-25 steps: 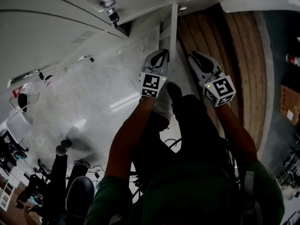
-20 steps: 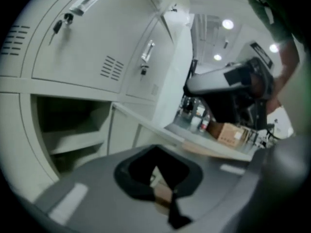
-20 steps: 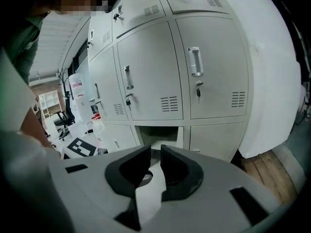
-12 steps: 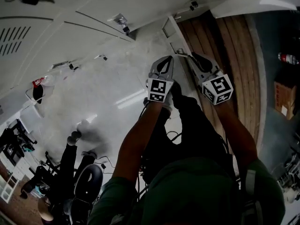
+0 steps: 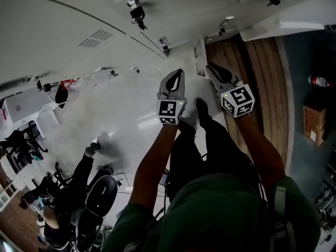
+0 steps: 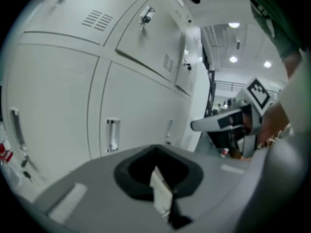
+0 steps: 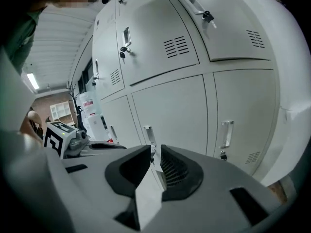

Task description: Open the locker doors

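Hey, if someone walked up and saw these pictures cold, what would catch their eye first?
The wall of pale grey lockers fills both gripper views. Its doors look shut, and a key hangs from an upper lock. In the head view, the left gripper and right gripper reach toward the lockers side by side, neither apparently touching a door.

Left gripper (image 5: 177, 73) closed, right gripper (image 5: 211, 66) ajar
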Action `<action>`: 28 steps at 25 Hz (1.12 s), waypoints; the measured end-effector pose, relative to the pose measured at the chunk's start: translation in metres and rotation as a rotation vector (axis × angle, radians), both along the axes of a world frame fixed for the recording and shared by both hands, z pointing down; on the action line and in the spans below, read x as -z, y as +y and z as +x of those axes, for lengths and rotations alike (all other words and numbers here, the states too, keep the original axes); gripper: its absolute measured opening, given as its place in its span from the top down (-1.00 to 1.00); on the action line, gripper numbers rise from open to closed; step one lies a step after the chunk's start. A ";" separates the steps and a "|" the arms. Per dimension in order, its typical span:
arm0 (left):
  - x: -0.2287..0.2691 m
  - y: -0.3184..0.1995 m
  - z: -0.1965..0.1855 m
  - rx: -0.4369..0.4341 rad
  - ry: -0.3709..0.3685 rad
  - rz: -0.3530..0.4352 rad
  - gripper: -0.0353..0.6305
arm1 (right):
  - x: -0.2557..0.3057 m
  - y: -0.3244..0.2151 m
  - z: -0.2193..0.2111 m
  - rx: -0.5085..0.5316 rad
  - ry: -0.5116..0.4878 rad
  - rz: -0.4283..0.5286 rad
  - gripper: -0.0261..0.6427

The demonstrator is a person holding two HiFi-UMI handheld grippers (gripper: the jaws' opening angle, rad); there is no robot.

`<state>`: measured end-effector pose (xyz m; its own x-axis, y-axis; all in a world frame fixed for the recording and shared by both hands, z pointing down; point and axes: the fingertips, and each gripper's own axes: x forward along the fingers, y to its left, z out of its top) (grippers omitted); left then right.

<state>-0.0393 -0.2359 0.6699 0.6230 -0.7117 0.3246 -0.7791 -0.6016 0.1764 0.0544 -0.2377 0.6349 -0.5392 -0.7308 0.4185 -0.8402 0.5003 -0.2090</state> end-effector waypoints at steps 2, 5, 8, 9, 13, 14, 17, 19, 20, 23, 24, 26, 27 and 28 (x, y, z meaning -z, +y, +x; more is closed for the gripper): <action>0.024 -0.006 -0.016 0.033 0.006 0.031 0.93 | 0.011 -0.011 -0.014 0.019 -0.010 0.020 0.74; 0.053 -0.013 -0.042 0.077 0.000 0.076 0.93 | 0.021 -0.028 -0.039 0.048 -0.031 0.043 0.74; 0.076 -0.022 -0.067 0.125 -0.008 0.118 0.93 | 0.026 -0.046 -0.063 0.084 -0.054 0.065 0.74; 0.083 -0.026 -0.074 0.142 -0.008 0.133 0.93 | 0.026 -0.052 -0.072 0.102 -0.056 0.074 0.74; 0.114 -0.044 -0.100 0.190 0.022 0.201 0.93 | 0.015 -0.076 -0.106 0.153 -0.046 0.088 0.74; 0.119 -0.047 -0.105 0.194 0.026 0.214 0.93 | 0.010 -0.081 -0.113 0.157 -0.043 0.088 0.74; 0.124 -0.055 -0.116 0.202 0.038 0.247 0.93 | -0.009 -0.097 -0.128 0.167 -0.026 0.092 0.74; 0.122 -0.057 -0.122 0.202 0.033 0.258 0.93 | -0.020 -0.106 -0.136 0.168 -0.013 0.097 0.74; 0.120 -0.057 -0.124 0.200 0.027 0.259 0.93 | -0.027 -0.110 -0.140 0.168 -0.005 0.097 0.74; 0.115 -0.056 -0.129 0.201 0.023 0.255 0.93 | -0.045 -0.119 -0.149 0.170 0.019 0.086 0.74; 0.114 -0.056 -0.129 0.204 0.030 0.254 0.93 | -0.050 -0.121 -0.151 0.168 0.027 0.084 0.74; 0.113 -0.055 -0.130 0.207 0.042 0.256 0.93 | -0.058 -0.127 -0.154 0.161 0.037 0.080 0.74; 0.113 -0.055 -0.131 0.206 0.043 0.257 0.93 | -0.061 -0.130 -0.156 0.157 0.040 0.079 0.74; 0.111 -0.055 -0.131 0.206 0.043 0.257 0.93 | -0.064 -0.133 -0.157 0.153 0.043 0.080 0.74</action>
<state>-0.1703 -0.2907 0.5585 0.4666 -0.8793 0.0951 -0.8842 -0.4611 0.0744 -0.1030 -0.3709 0.6986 -0.6296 -0.6737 0.3869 -0.7604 0.6366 -0.1289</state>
